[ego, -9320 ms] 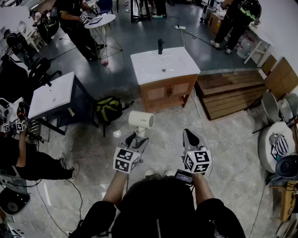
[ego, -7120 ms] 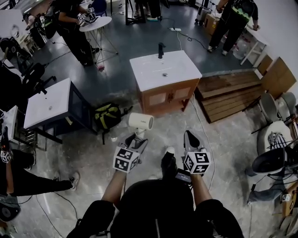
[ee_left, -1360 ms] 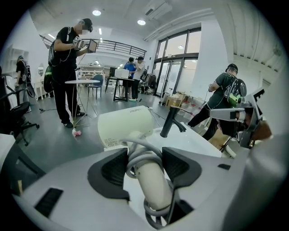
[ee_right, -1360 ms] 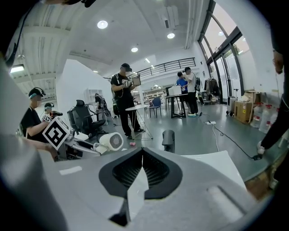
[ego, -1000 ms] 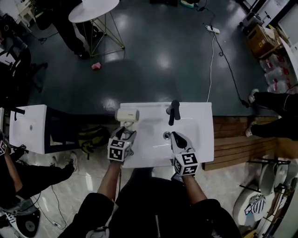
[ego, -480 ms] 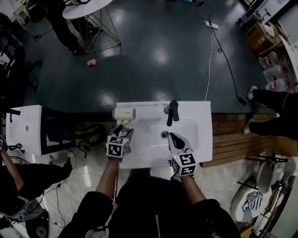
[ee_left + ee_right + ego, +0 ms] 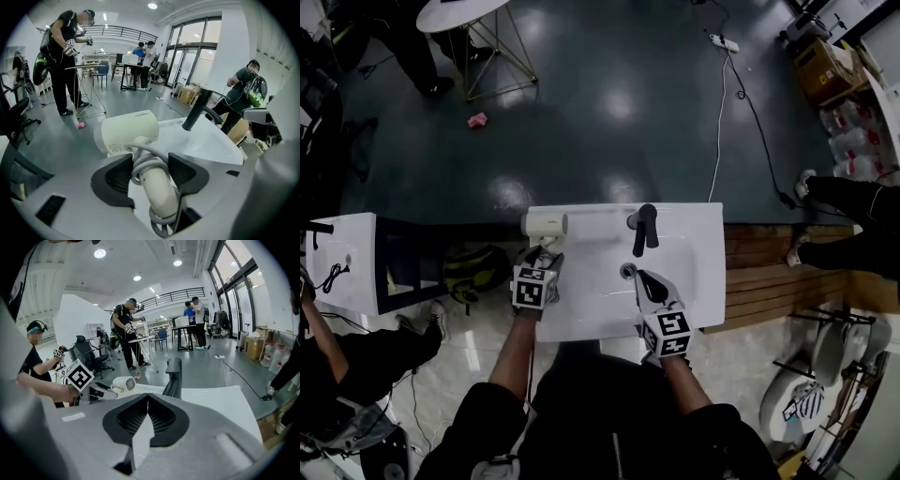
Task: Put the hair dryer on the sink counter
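The cream hair dryer (image 7: 544,225) is over the far left corner of the white sink counter (image 7: 694,281); I cannot tell if it touches the top. My left gripper (image 7: 546,258) is shut on its handle. In the left gripper view the cord-wrapped handle (image 7: 157,187) sits between the dark jaws, with the dryer body (image 7: 131,133) beyond them. My right gripper (image 7: 645,281) hovers over the basin near the drain (image 7: 628,271), shut on nothing. In the right gripper view its jaws (image 7: 148,397) meet in front of the black faucet (image 7: 173,376).
The black faucet (image 7: 645,228) stands at the counter's far middle. A second white sink unit (image 7: 337,262) and a backpack (image 7: 473,272) are to the left, wooden pallets (image 7: 778,272) to the right. A cable (image 7: 722,103) crosses the dark floor. People stand around the room.
The person has walked from the open floor up to the sink. In the last second the left gripper carried the dryer slightly left toward the counter's far corner; the right gripper stays shut over the basin.
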A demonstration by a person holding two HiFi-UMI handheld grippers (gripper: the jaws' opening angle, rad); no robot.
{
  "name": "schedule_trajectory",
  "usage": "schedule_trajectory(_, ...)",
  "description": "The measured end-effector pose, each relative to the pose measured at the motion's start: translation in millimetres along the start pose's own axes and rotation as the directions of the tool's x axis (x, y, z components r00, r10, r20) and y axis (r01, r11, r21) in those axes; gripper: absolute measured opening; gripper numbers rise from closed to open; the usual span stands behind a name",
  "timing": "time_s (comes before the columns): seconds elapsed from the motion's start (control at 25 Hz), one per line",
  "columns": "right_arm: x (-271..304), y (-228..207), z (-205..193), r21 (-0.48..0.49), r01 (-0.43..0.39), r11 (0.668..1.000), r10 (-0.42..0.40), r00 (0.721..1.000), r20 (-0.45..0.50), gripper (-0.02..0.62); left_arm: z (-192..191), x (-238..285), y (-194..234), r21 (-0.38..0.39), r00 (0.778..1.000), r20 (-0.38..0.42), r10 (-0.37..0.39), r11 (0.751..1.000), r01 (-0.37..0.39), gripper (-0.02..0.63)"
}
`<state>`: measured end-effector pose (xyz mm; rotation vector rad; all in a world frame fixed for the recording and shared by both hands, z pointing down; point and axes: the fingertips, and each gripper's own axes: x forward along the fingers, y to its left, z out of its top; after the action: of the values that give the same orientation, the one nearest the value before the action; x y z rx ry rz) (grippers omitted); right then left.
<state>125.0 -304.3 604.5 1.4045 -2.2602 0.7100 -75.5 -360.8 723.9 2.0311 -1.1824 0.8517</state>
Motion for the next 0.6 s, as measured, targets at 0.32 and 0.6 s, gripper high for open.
schedule_trajectory(0.32, 6, -3, -6, 0.01, -0.001, 1.0, 0.001, 1.0, -0.022, 0.005, -1, 12, 7, 0.007, 0.999, -0.024, 0.022, 1.0, -0.022, 0.242)
schedule_trajectory(0.6, 10, -7, -4, 0.013, -0.005, 1.0, 0.005, 1.0, -0.025, 0.005, 1, 16, 3, 0.013, 0.999, -0.032, 0.035, 0.999, -0.035, 0.242)
